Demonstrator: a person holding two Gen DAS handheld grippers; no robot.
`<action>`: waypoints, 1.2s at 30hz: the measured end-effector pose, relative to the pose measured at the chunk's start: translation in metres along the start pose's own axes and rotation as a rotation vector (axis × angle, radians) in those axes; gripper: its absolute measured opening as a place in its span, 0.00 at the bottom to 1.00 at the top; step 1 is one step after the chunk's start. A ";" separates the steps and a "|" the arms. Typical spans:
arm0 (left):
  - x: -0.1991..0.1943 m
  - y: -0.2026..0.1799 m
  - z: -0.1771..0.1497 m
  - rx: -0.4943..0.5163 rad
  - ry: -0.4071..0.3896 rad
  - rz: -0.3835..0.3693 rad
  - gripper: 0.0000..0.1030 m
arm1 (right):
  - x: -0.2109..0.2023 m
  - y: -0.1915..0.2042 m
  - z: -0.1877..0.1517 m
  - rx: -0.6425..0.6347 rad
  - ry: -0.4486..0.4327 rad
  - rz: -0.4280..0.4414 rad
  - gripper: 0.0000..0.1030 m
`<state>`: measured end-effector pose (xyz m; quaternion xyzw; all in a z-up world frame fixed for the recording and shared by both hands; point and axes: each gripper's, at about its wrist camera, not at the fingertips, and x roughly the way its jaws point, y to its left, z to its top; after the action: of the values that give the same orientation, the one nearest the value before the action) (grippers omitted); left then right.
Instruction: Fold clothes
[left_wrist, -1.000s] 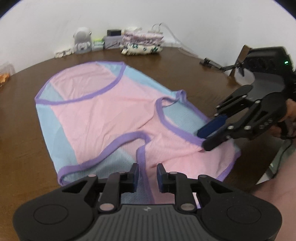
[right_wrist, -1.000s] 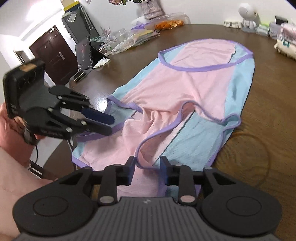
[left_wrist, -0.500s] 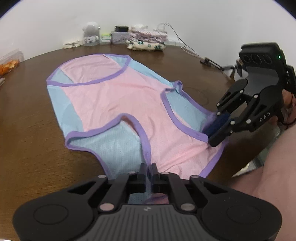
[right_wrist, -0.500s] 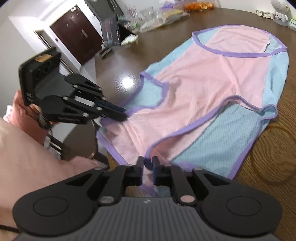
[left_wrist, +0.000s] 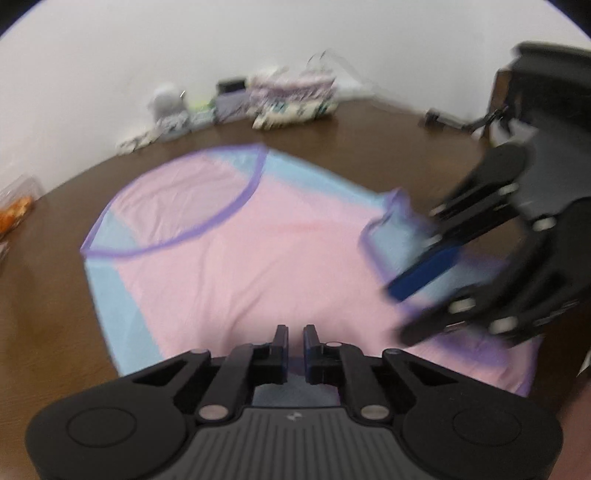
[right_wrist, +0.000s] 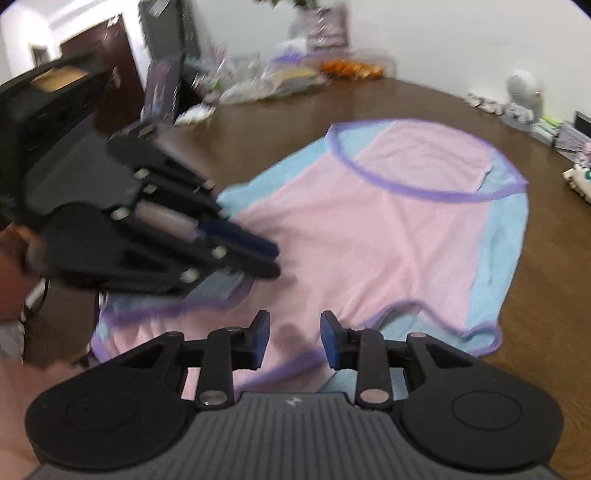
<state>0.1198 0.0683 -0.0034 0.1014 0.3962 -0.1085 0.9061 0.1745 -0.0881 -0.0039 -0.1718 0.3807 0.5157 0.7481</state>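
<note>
A pink and light-blue garment (left_wrist: 229, 266) with purple trim lies spread on the brown table (left_wrist: 44, 295). My left gripper (left_wrist: 294, 343) is shut on its near edge, with pink cloth in the narrow gap. In the right wrist view the left gripper (right_wrist: 275, 260) hovers over the garment (right_wrist: 388, 240) with a blue, purple-edged flap hanging under it. My right gripper (right_wrist: 291, 332) has its jaws apart and opening, with pink cloth lying loose between the pads. From the left wrist, the right gripper (left_wrist: 397, 312) straddles a raised blue flap. Both views are blurred.
A stack of folded clothes (left_wrist: 295, 99), a small white figure (left_wrist: 166, 103) and cables (left_wrist: 443, 118) line the table's far edge. Plastic bags (right_wrist: 266, 81) and a dark upright box (right_wrist: 162, 85) stand far left, before a door (right_wrist: 107, 55). A person's pink sleeve (right_wrist: 22, 406) is near.
Both grippers have moved forward over the garment, carrying its near edge with them. The left jaws stay closed on the cloth. The right jaws, nearly closed half a second ago, now stand apart.
</note>
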 end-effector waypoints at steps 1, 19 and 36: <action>-0.003 0.007 -0.005 -0.019 -0.005 -0.001 0.06 | -0.004 0.001 -0.005 -0.007 0.007 -0.001 0.30; 0.018 -0.011 0.025 0.000 -0.002 -0.084 0.11 | -0.044 0.003 -0.047 -0.020 0.073 0.033 0.32; -0.028 0.010 0.010 -0.117 -0.109 -0.031 0.50 | -0.080 -0.015 -0.060 0.172 -0.017 0.051 0.41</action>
<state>0.1109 0.0785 0.0244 0.0360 0.3534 -0.1045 0.9289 0.1505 -0.1845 0.0149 -0.0930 0.4213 0.5013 0.7500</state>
